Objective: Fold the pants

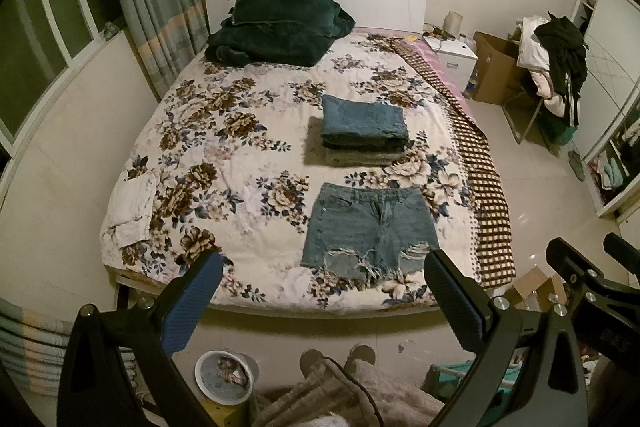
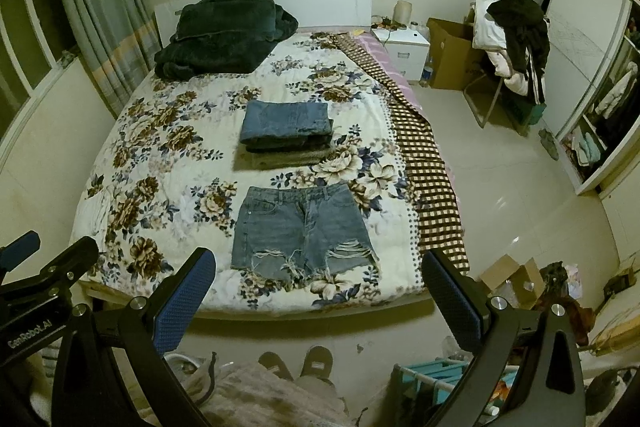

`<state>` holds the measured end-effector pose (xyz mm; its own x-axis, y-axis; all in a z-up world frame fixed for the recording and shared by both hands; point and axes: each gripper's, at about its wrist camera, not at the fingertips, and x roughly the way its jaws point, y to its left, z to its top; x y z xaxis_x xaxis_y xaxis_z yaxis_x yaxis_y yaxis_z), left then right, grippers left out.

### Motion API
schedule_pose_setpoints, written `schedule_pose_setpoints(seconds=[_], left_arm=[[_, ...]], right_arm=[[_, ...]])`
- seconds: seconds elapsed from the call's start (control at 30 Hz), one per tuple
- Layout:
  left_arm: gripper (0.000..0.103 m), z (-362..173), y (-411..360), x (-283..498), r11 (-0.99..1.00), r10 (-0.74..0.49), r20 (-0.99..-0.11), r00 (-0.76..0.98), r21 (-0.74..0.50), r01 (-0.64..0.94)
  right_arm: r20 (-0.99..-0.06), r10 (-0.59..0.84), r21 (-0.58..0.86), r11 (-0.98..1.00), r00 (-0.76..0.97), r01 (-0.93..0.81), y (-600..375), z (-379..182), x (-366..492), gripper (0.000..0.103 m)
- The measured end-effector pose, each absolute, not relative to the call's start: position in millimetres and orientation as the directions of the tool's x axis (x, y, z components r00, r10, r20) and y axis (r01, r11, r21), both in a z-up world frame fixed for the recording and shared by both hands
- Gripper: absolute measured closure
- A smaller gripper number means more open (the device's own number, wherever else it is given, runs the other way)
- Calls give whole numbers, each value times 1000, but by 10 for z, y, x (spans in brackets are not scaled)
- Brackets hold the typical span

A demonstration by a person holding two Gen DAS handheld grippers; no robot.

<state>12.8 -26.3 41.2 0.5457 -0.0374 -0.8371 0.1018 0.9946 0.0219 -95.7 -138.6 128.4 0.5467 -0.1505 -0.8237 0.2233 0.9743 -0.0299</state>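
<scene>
- The left hand-held gripper (image 1: 322, 291) hangs above the floor short of the bed's foot edge, its fingers spread wide with nothing between them.
- The right hand-held gripper (image 2: 318, 289) hangs the same way — fingers spread, empty — just beside the left one, whose frame shows at the lower left of the right wrist view.
- The denim shorts (image 1: 370, 227) lie flat and unfolded on the floral bedspread (image 1: 224, 147), straight ahead of both hand-held grippers; the frayed hems point toward them and stop a little short of the bed's foot edge, the waistband lies on the far side.
- Beyond the shorts, apart from the waistband, sits a stack of folded pants (image 1: 362, 127), its edges squared.
- Bare bedspread lies ahead and to the left of the shorts; a pale folded cloth (image 1: 132, 211) rests at the bed's left edge.
- Ahead and to the right, a checked blanket (image 1: 480, 163) runs along the bed's right edge and drapes over it.
- Farthest ahead, a dark green blanket (image 1: 276, 23) is heaped against the headboard (image 1: 376, 3).
- Open tiled floor (image 2: 512, 187) spreads to the right of the bed.
</scene>
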Motion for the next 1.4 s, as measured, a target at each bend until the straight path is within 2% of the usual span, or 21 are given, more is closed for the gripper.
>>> schedule_pose_setpoints(seconds=[0.13, 0.37, 0.6, 0.8, 0.93, 1.0, 1.07, 1.17, 1.3, 1.4], left_arm=[[0, 243, -278, 436, 996, 21, -809, 588, 67, 56], [0, -385, -237, 1011, 987, 136, -766, 628, 156, -24], [0, -1468, -621, 1666, 970, 240, -841, 484, 226, -89], [0, -2483, -1362, 2196, 948, 318, -895, 313, 297, -112], [0, -3250, -2009, 2501, 960, 278, -934, 226, 262, -98], [0, -3638, -2305, 2567, 969, 245, -952, 182, 233, -88], [0, -3982, -2555, 2573, 977, 205, -969, 139, 195, -82], [0, -4655, -3017, 2481, 989, 121, -992, 44, 117, -91], [0, -5253, -3456, 2330, 993, 56, -997, -48, 60, -98], [0, -5583, -3685, 2220, 994, 52, -995, -82, 59, -94]], right_arm=[[-829, -167, -38, 969, 533, 246, -1464, 1078, -714, 0], [-854, -177, -28, 955, 490, 295, -1796, 436, -12, 0], [-947, -12, 78, 961, 322, 267, -2596, -804, 1028, 0], [-975, 112, 150, 969, 193, 196, -3392, -2000, 2082, 0], [-983, 163, 173, 977, 89, 124, -3884, -2849, 2843, 8], [-985, 169, 172, 981, 48, 91, -4121, -3331, 3224, 18], [-984, 178, 178, 982, 18, 56, -4242, -3679, 3465, 34], [-983, 181, 181, 983, -18, -2, -4367, -4235, 3799, 34], [-971, 218, 222, 974, -96, -40, -4427, -4957, 4115, 34], [-961, 240, 248, 968, -138, -44, -4398, -5351, 4224, 32]])
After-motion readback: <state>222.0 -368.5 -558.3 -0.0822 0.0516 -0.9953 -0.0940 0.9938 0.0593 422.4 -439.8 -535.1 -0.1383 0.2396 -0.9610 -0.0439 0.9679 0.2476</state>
